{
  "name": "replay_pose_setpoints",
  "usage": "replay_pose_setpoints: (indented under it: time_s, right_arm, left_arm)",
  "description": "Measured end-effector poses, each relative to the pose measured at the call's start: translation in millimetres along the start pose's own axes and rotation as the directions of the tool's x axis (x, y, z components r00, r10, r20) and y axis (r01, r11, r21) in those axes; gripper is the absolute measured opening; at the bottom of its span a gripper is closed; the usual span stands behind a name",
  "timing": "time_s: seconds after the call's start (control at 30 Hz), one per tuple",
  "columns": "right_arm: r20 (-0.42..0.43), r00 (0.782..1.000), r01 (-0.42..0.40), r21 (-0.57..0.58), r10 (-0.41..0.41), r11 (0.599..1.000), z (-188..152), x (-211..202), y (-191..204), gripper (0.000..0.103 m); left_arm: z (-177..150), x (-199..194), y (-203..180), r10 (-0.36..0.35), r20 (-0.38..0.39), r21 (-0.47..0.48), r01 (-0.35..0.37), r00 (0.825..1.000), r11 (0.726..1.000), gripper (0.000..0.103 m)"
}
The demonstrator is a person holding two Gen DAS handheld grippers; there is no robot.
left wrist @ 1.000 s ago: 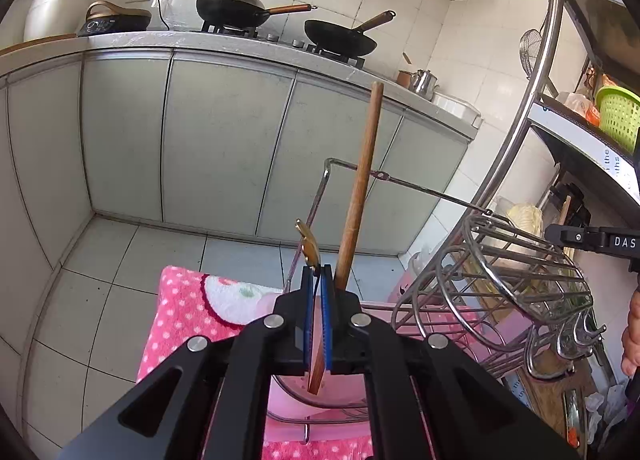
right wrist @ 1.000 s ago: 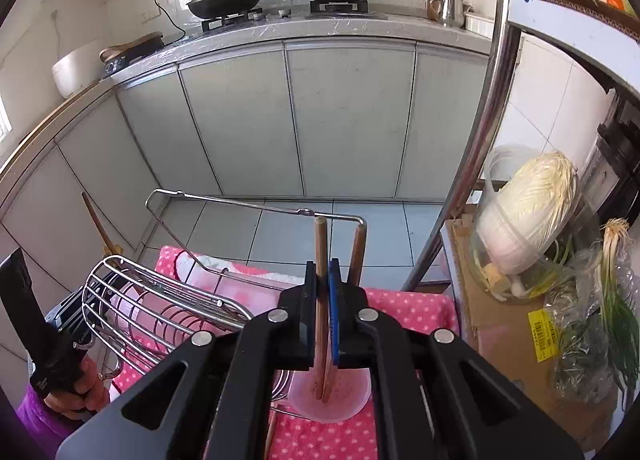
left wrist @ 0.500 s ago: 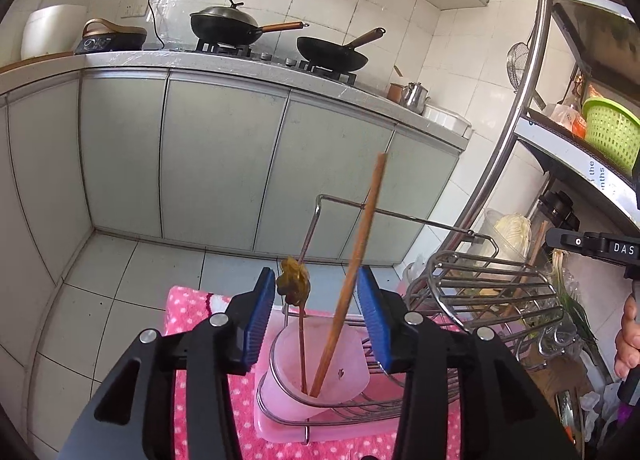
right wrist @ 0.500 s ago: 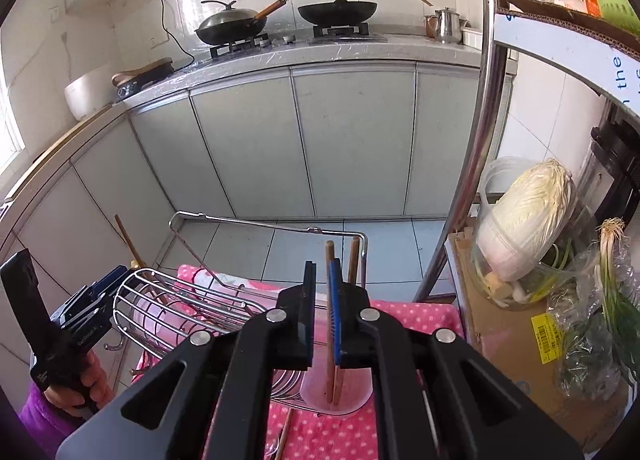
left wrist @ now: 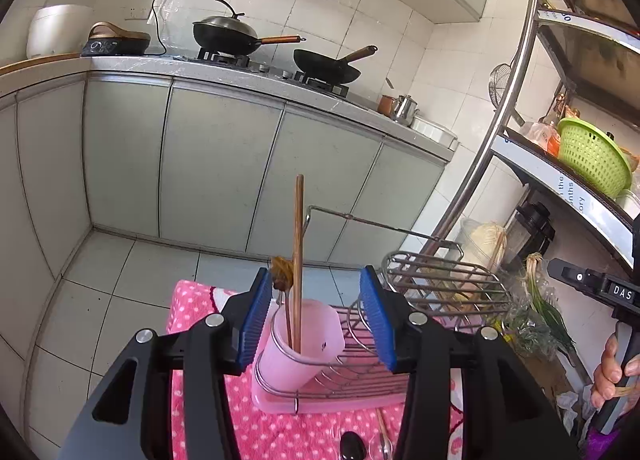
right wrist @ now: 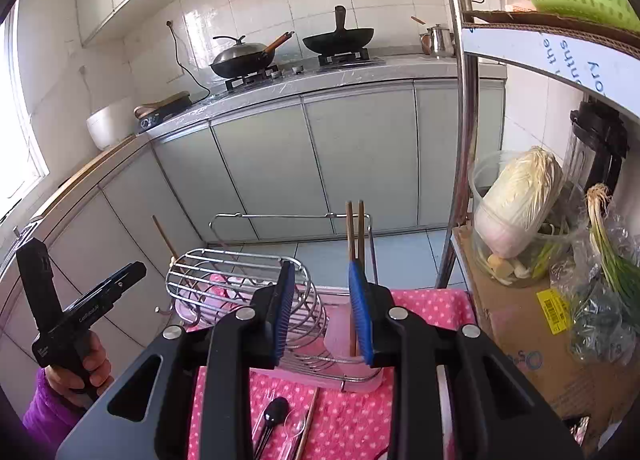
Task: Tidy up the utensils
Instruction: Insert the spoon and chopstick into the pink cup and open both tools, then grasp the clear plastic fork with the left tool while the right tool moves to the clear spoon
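In the left wrist view my left gripper (left wrist: 316, 320) is open and its jaws are still opening, with nothing pressed between the blue pads. Just beyond it a pink cup (left wrist: 304, 352) holds an upright wooden chopstick (left wrist: 298, 244) and a utensil with a brown knobbed end (left wrist: 281, 275). In the right wrist view my right gripper (right wrist: 323, 312) is opening too. Two chopsticks (right wrist: 355, 232) stand free in a second pink cup (right wrist: 340, 334) by its right pad. Several loose utensils, among them a black spoon (right wrist: 276, 412), lie on the pink dotted cloth (right wrist: 424, 304).
A wire dish rack (left wrist: 440, 280) on a pink tray (left wrist: 340, 400) joins the two cups. A steel shelf post (right wrist: 464, 140) with cabbage (right wrist: 516, 196) and a cardboard box (right wrist: 532, 340) stands right. Grey cabinets (left wrist: 224, 168) and tiled floor lie behind. A hand (right wrist: 80, 372) holds the left gripper.
Both grippers opened and let go of their chopsticks, which now stand in the pink cups. Both have drawn back and risen, the left opening first, the right just now.
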State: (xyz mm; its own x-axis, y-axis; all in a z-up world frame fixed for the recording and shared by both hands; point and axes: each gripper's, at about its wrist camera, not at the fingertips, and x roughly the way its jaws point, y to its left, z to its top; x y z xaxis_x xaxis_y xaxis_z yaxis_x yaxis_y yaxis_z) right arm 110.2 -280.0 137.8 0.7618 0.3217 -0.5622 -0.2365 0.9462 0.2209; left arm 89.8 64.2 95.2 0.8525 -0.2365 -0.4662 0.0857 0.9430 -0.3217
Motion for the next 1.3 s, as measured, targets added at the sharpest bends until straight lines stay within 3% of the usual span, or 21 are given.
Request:
replay_pose_setpoints:
  time_s: [0.1,0.23,0.5,0.6,0.67,0.73,0.93,1.13,1.3]
  right_arm:
    - [0.001,1.0,0.021,0.007,-0.021,1.0,-26,-8,0,0.028]
    - [-0.046,0.999,-0.011,0.055,0.014,0.998,-61,-3,-5,0.028]
    - [-0.18,0.98,-0.052,0.151,0.079,0.987,-128,27,-15,0.028]
    - [-0.228,0.968,-0.064,0.188,0.107,0.98,-152,38,-18,0.028]
    - [-0.257,0.957,-0.081,0.22,0.138,0.972,-167,44,-21,0.028]
    - [-0.279,0.946,-0.096,0.25,0.166,0.964,-179,49,-24,0.028]
    - [-0.286,0.941,-0.101,0.276,0.182,0.956,-192,53,-33,0.028]
    - [-0.279,0.939,-0.116,0.293,0.2,0.949,-193,51,-38,0.028]
    - [-0.282,0.936,-0.119,0.31,0.21,0.943,-196,53,-43,0.028]
  left_arm:
    - [-15,-10,1,-0.031,-0.037,-0.023,0.03,0.999,0.999,0.045]
    - [-38,-14,-3,-0.049,-0.11,-0.029,0.046,0.993,0.999,0.045]
    - [-100,-3,-22,-0.033,-0.267,0.07,0.053,0.963,0.996,0.045]
    - [-125,10,-22,-0.036,-0.346,0.06,0.06,0.938,0.996,0.041]
    - [-141,24,-19,-0.042,-0.425,0.026,0.058,0.904,0.998,0.037]
    - [-156,38,-17,-0.058,-0.488,-0.007,0.062,0.871,0.998,0.023]
    - [-193,77,-21,-0.008,-0.633,0.008,0.016,0.774,1.0,0.017]
    - [-210,101,-34,0.089,-0.66,0.103,-0.028,0.746,0.994,0.017]
    - [-213,111,-48,0.132,-0.653,0.151,-0.043,0.746,0.988,0.016]
